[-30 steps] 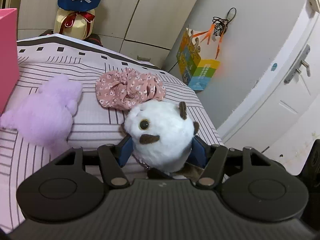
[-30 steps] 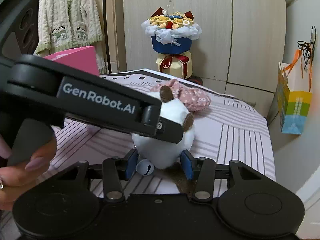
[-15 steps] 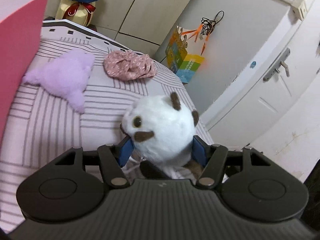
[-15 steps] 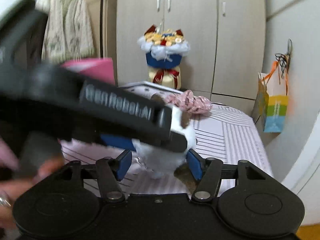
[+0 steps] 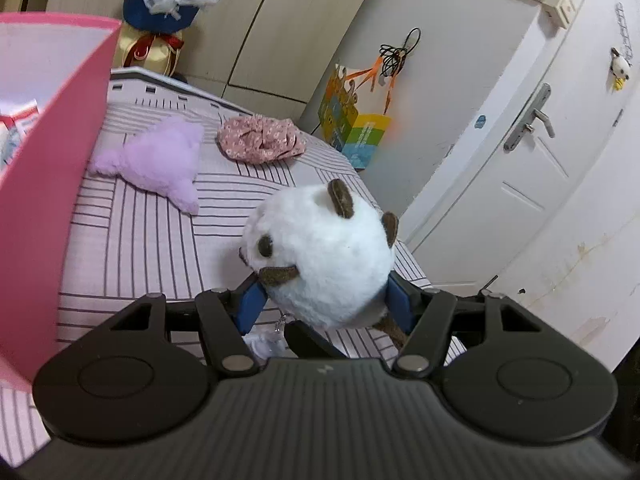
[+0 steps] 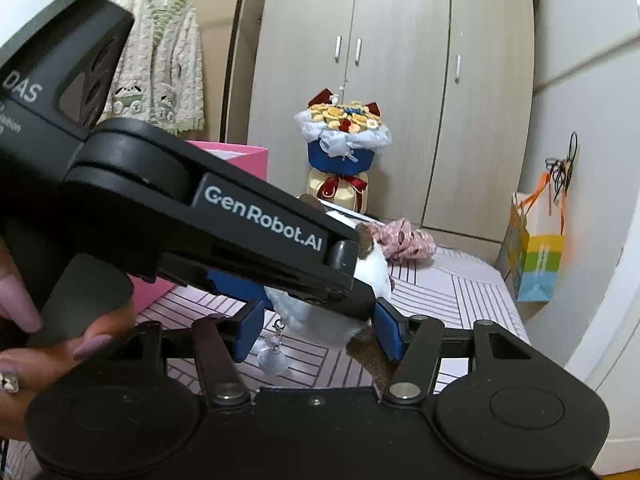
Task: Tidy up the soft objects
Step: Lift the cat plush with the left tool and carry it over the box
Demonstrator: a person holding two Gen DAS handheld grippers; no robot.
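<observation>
A round white plush (image 5: 324, 256) with brown ears hangs above the striped bed (image 5: 132, 248). My left gripper (image 5: 324, 300) is shut on it, blue pads pressed into both sides. In the right wrist view the left gripper's near finger (image 6: 260, 224) crosses the frame and hides most of the plush (image 6: 372, 276). My right gripper (image 6: 320, 328) sits under the plush's lower part, its pads standing just off the fur. A small charm (image 6: 272, 360) dangles below the plush. A purple plush (image 5: 160, 164) and a pink floral scrunchie (image 5: 260, 142) lie further back on the bed.
An open pink box (image 5: 44, 200) stands close on the left, with packets inside. A flower bouquet (image 6: 344, 140) sits past the bed in front of wardrobe doors. A colourful gift bag (image 5: 352, 124) and a white door (image 5: 540, 160) are to the right. A hand (image 6: 48, 344) holds the left gripper.
Both grippers drew back together with the white plush, so the purple plush and scrunchie look further off. The pink box came in at the left. The right gripper's jaws widened off the plush.
</observation>
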